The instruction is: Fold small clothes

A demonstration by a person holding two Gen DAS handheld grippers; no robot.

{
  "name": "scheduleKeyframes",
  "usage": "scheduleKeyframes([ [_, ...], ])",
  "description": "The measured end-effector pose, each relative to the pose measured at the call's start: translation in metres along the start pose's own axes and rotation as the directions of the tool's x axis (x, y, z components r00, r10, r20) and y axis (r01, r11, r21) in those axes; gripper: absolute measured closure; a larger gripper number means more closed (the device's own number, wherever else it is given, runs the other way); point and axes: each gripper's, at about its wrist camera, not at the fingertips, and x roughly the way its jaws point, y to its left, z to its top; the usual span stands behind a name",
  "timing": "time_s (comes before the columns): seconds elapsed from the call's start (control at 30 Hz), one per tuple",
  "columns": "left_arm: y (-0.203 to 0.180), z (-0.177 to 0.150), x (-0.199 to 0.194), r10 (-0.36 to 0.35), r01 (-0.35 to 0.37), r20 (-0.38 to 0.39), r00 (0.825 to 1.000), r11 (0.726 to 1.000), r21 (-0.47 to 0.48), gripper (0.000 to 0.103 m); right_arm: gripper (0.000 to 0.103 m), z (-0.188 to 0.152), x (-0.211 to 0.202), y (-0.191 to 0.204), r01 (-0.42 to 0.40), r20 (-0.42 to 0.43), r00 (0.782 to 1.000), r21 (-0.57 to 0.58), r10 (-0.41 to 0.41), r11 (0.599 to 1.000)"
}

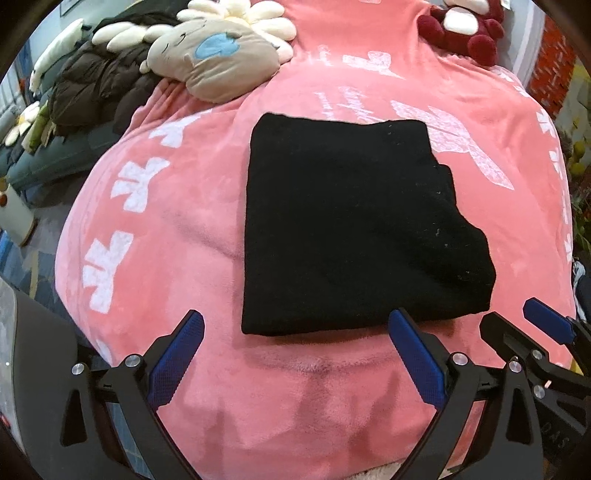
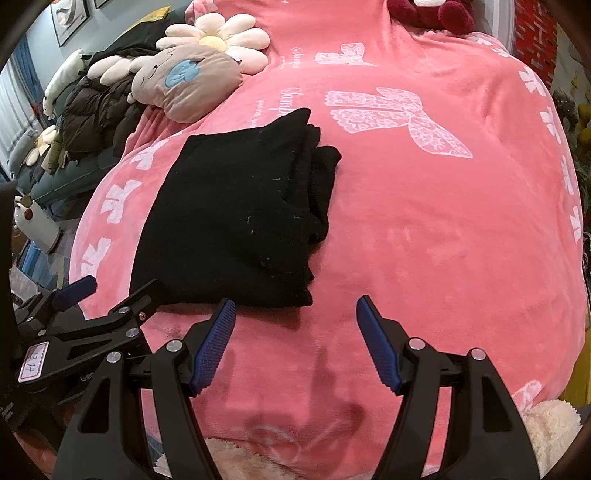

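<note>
A black garment [image 1: 351, 229] lies folded into a thick, roughly square stack on the pink blanket [image 1: 166, 258]. In the right wrist view the garment [image 2: 236, 221] lies left of centre, its layered edges showing on its right side. My left gripper [image 1: 295, 325] is open and empty, just short of the garment's near edge. My right gripper [image 2: 295, 310] is open and empty, at the garment's near right corner. The right gripper also shows in the left wrist view [image 1: 513, 321], and the left gripper in the right wrist view [image 2: 114, 288].
A grey plush cushion [image 1: 218, 62] and a white flower cushion [image 2: 218, 40] lie at the bed's far left. A dark jacket [image 1: 96, 88] lies beside them. A dark red plush toy [image 1: 465, 26] sits at the far right. A cream fluffy item [image 2: 550, 424] lies at the near edge.
</note>
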Motion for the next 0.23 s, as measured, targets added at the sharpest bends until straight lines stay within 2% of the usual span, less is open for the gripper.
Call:
scheduleKeyframes([
  [0.1, 0.0009, 0.0005, 0.0011, 0.058, -0.058, -0.011, 0.998, 0.998, -0.008, 0.007, 0.037, -0.0001, -0.0008, -0.0022, 0.001, 0.001, 1.0, 0.003, -0.001, 1.0],
  [0.23, 0.0061, 0.0002, 0.002, 0.051, -0.052, -0.024, 0.998, 0.998, -0.029, 0.007, 0.032, 0.0004, -0.0015, -0.0032, 0.016, 0.004, 1.0, 0.003, -0.016, 1.0],
])
